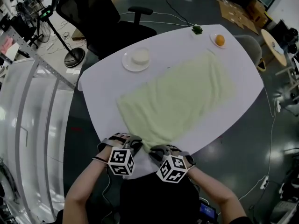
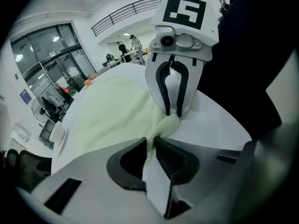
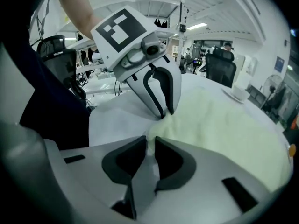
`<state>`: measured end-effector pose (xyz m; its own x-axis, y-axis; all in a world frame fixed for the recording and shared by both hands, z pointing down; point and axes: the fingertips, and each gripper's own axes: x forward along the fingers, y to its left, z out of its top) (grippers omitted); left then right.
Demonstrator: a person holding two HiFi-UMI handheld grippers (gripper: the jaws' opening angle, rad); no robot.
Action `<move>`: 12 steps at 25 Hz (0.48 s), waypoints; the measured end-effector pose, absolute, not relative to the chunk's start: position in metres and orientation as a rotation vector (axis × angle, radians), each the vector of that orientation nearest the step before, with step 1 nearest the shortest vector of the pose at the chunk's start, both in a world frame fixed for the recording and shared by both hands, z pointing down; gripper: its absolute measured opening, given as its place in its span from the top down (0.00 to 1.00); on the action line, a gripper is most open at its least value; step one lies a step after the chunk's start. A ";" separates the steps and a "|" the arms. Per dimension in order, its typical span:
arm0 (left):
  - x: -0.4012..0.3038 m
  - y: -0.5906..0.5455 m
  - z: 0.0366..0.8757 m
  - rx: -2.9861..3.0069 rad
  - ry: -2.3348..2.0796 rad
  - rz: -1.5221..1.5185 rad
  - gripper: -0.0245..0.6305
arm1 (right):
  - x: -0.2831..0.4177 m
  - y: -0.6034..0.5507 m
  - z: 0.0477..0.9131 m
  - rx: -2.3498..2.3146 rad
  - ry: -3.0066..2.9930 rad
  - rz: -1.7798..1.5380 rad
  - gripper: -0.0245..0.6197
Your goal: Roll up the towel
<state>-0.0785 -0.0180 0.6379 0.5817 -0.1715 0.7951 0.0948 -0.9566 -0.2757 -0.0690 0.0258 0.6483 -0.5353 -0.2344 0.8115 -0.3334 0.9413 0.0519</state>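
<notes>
As I find it now, towel (image 1: 177, 97): pale green, spread flat along the middle of the table (image 1: 247, 69), near end bunched at the table's near edge.
Left hand-held gripper (image 2: 152, 141): closed on the towel's near end, at that table edge.
Right hand-held gripper (image 3: 150, 141): likewise pinching cloth at the same table edge.
Handling, my judgement: light, soft, limp; it will sag and skew but not break.
Hold: near end; I'd want wider-set grips for an even roll.
</notes>
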 end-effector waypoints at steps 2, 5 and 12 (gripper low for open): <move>-0.081 -0.018 0.637 -2.541 0.085 -1.311 0.85 | -0.070 0.026 0.646 0.408 -2.158 0.148 0.86; -0.082 -0.018 0.631 -2.535 0.103 -1.295 0.85 | -0.068 0.027 0.635 0.405 -2.168 0.139 0.88; -0.079 -0.025 0.610 -2.558 0.172 -1.242 0.87 | -0.063 0.017 0.602 0.404 -2.182 0.067 0.89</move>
